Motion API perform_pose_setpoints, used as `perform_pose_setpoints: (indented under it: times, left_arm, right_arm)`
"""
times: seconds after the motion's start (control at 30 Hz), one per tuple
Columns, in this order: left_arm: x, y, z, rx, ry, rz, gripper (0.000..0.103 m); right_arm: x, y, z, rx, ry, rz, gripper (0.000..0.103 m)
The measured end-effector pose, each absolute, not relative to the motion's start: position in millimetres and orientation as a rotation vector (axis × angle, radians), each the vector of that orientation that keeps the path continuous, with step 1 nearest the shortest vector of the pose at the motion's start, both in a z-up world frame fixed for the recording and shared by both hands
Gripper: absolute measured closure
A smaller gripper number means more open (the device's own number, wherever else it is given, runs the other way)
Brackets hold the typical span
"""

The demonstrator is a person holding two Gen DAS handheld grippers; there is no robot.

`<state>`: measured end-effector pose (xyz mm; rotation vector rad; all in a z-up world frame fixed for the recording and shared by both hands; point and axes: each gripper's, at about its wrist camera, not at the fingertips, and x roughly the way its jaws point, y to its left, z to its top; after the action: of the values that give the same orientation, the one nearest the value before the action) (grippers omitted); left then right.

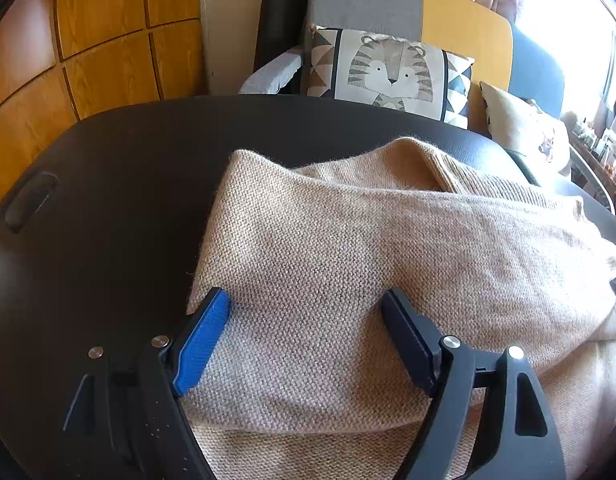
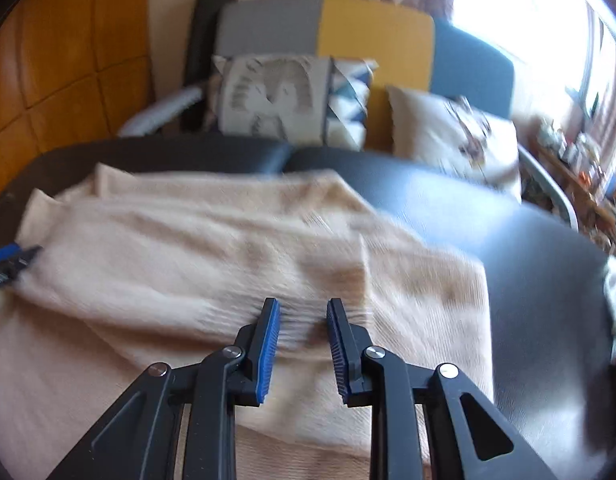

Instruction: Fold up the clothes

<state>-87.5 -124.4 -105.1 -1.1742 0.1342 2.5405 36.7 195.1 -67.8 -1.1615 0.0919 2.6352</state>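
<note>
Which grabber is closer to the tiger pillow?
Left. The left gripper is at the sweater's left end, on the tiger pillow's side; the right gripper is further right along the sweater.

Sweater [image 1: 348, 248]: lies folded on the table [image 1: 119, 184], its upper layer over a lower one, toward the near edge.
Left gripper [image 1: 305, 312]: over the sweater's left end, fingers spread wide.
Right gripper [image 2: 303, 312]: over the sweater's right part, fingers apart.
Sofa [image 2: 388, 28]: behind the table's far edge.
Cushions [image 1: 388, 68]: on the sofa, side by side.
</note>
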Motion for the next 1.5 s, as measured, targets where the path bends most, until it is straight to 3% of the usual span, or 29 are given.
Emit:
perform_pose_setpoints:
  times: [0.23, 0.4, 0.53, 0.67, 0.77, 0.9, 1.03, 1.5]
  left_arm:
    - [-80, -130, -91, -1.21, 0.209, 2.437, 0.021]
    - [-33, -182, -68, -1.058, 0.221, 2.406, 0.021]
    - [3, -208, -66, -0.976, 0.221, 2.398, 0.021]
    - [6, -199, -99, -1.08, 0.38, 2.406, 0.021]
    - [3, -207, -107, -1.054, 0.257, 2.437, 0.019]
    - [-3, -196, -106, -1.1, 0.298, 2.455, 0.012]
    - [-17, -179, -106, -1.204, 0.284, 2.449, 0.0]
    - [-37, -149, -101, -1.28, 0.242, 2.416, 0.0]
  right_arm:
    - [43, 211, -71, -1.214, 0.195, 2.651, 0.077]
    - [96, 214, -53, -1.172, 0.358, 2.712, 0.077]
    - [147, 215, -50, -1.195, 0.342, 2.731, 0.077]
    - [176, 206, -61, -1.271, 0.208, 2.707, 0.077]
    - [177, 204, -79, -1.326, 0.118, 2.657, 0.076]
    - [169, 216, -83, -1.293, 0.185, 2.653, 0.076]
    - [147, 225, -85, -1.293, 0.099, 2.634, 0.076]
    - [103, 283, -89, -1.292, 0.225, 2.561, 0.075]
